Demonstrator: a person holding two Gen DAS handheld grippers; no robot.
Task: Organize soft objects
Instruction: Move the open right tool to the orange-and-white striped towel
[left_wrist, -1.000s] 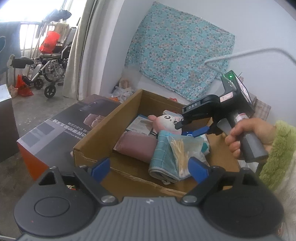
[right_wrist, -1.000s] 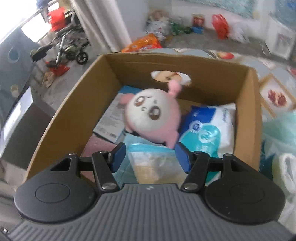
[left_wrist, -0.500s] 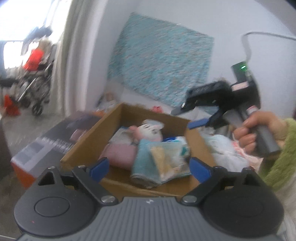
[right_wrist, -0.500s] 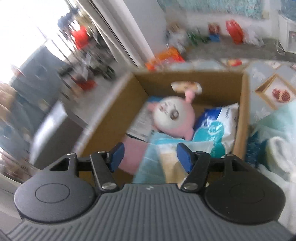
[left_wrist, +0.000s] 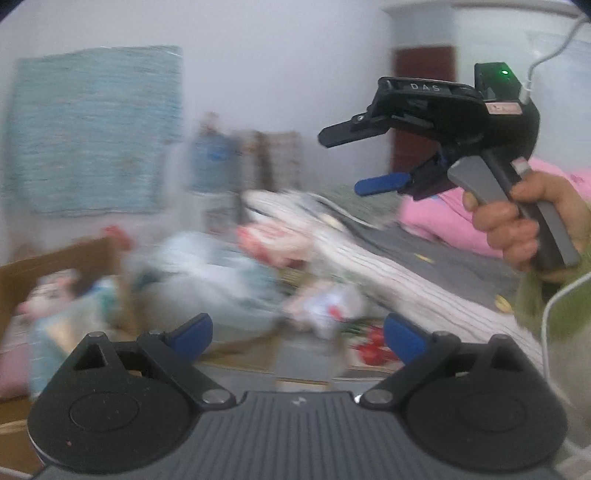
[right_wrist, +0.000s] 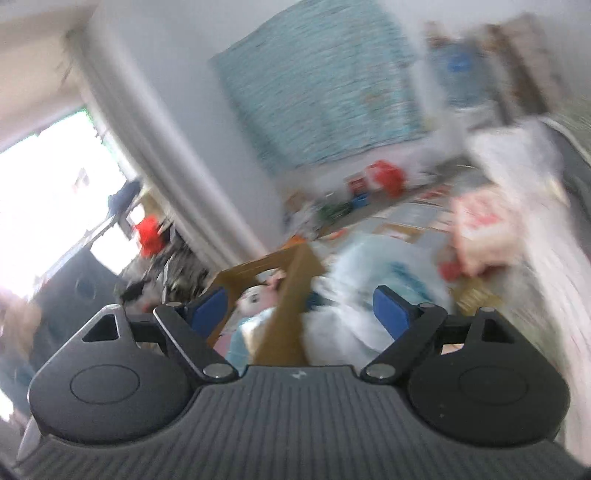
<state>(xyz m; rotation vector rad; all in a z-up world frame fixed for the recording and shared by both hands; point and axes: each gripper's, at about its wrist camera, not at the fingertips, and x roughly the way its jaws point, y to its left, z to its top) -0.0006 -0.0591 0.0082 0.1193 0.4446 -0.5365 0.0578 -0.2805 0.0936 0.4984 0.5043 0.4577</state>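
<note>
Both grippers empty, jaws spread: left gripper (left_wrist: 297, 330), right gripper (right_wrist: 299, 308). Cardboard box (right_wrist: 286, 291) holds the plush toy (right_wrist: 255, 295); more soft things (left_wrist: 314, 306) lie beside it. Next, probably: pick one up.

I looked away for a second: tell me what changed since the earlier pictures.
Both grippers swung right, away from the cardboard box, toward the pile of soft things beside it. Left gripper and right gripper stayed open and empty; the pink plush stayed in the box.
</note>
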